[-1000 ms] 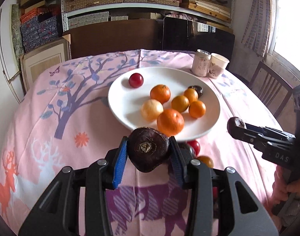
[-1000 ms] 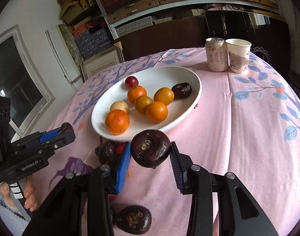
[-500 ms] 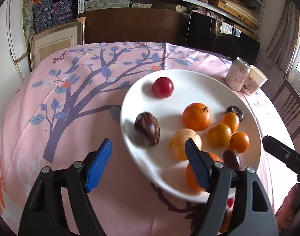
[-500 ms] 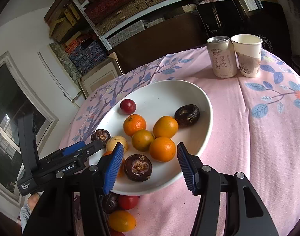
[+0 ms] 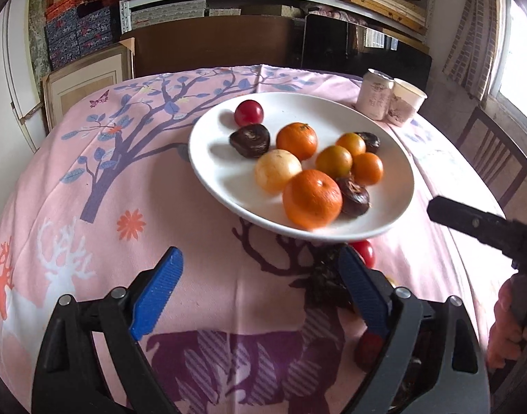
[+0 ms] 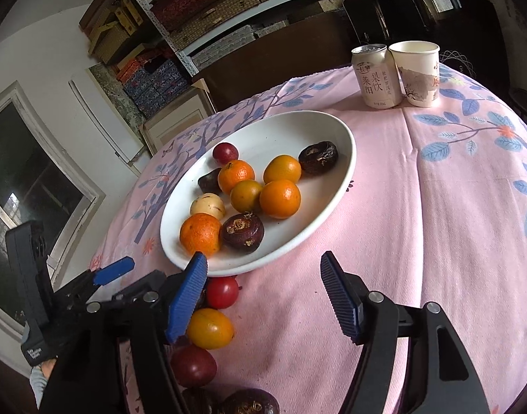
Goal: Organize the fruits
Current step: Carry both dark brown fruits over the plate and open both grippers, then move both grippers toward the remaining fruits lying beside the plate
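in the left wrist view the left gripper's right finger covers most of a dark fruit on the tablecloth, and a red fruit just beyond it is half tucked under the rim of the white plate; what lies lower right behind that finger is too dark to name. the right gripper runs off the right edge there, its jaws unseen, with only part of the hand showing. in the right wrist view a dark fruit is cut by the bottom edge, another on the plate sits mostly behind an orange, and the person's sleeve barely shows at lower left.
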`<state>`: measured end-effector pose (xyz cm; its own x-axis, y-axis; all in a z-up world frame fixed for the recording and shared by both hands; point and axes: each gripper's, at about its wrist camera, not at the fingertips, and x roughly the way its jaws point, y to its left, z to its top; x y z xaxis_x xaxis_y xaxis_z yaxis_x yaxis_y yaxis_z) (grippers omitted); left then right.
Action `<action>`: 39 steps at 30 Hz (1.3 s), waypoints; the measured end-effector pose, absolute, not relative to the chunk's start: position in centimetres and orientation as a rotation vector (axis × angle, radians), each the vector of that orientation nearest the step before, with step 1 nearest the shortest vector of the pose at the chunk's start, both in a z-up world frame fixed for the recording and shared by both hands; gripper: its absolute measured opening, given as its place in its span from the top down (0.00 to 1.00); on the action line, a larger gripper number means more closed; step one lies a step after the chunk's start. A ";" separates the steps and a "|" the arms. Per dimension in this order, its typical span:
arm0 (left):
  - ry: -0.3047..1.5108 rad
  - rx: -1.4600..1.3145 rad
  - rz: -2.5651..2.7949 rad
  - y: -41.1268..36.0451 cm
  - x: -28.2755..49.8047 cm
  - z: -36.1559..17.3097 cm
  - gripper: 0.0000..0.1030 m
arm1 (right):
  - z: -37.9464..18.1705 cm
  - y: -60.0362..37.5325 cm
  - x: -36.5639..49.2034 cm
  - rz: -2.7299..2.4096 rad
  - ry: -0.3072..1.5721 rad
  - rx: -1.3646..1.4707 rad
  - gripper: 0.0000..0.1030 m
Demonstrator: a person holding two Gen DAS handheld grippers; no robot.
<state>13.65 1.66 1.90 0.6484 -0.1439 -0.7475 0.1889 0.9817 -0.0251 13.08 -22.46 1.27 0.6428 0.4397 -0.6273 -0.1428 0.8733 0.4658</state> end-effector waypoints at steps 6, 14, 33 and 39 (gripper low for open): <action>0.818 0.142 -0.190 -0.6 13.0 1.3 0.11 | 1.4 -24.0 12.9 0.325 0.798 0.449 0.31; 0.818 0.162 -0.180 -1.0 13.4 0.6 0.04 | 1.3 -24.0 13.1 0.327 0.807 0.447 0.31; 0.793 0.127 -0.075 3.9 10.7 1.0 0.05 | 1.4 -22.9 12.4 0.373 0.816 0.425 0.31; 0.721 0.195 -0.182 0.4 10.0 1.9 0.05 | 1.1 -23.0 12.6 0.355 0.836 0.428 0.30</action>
